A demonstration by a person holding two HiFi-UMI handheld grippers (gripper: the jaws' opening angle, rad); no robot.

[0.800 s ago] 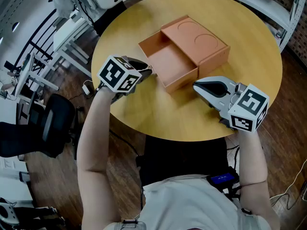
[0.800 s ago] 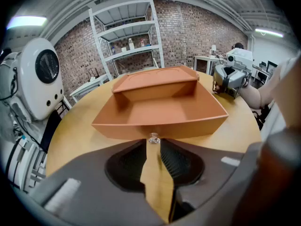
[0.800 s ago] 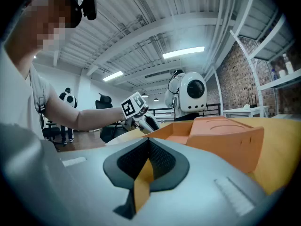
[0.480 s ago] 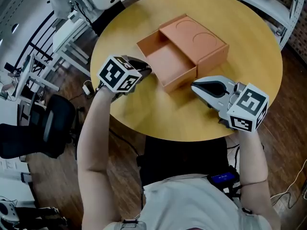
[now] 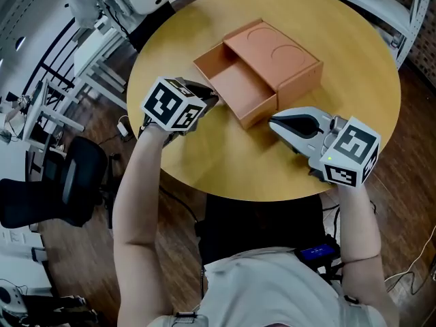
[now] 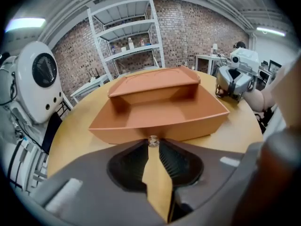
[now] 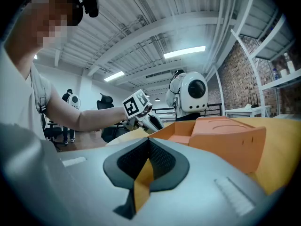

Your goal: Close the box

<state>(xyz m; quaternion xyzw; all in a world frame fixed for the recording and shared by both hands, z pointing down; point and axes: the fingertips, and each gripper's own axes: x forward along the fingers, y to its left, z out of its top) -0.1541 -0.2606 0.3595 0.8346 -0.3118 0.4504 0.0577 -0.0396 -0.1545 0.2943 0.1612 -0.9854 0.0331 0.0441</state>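
My left tongs (image 5: 214,100) and right tongs (image 5: 272,121), both pressed together and empty, sit just beside the box (image 5: 276,53) on the desk (image 5: 225,162). Only the left gripper view shows its pulled-out drawer (image 6: 155,121) close up.

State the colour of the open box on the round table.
The box is a terracotta orange-brown, inside and out; the head view shows it best.

No word, number or brand can be read anywhere; the only signs are black-and-white square markers on the cube (image 5: 172,105) of the left gripper (image 5: 211,101) and on that of the right gripper (image 5: 274,122).
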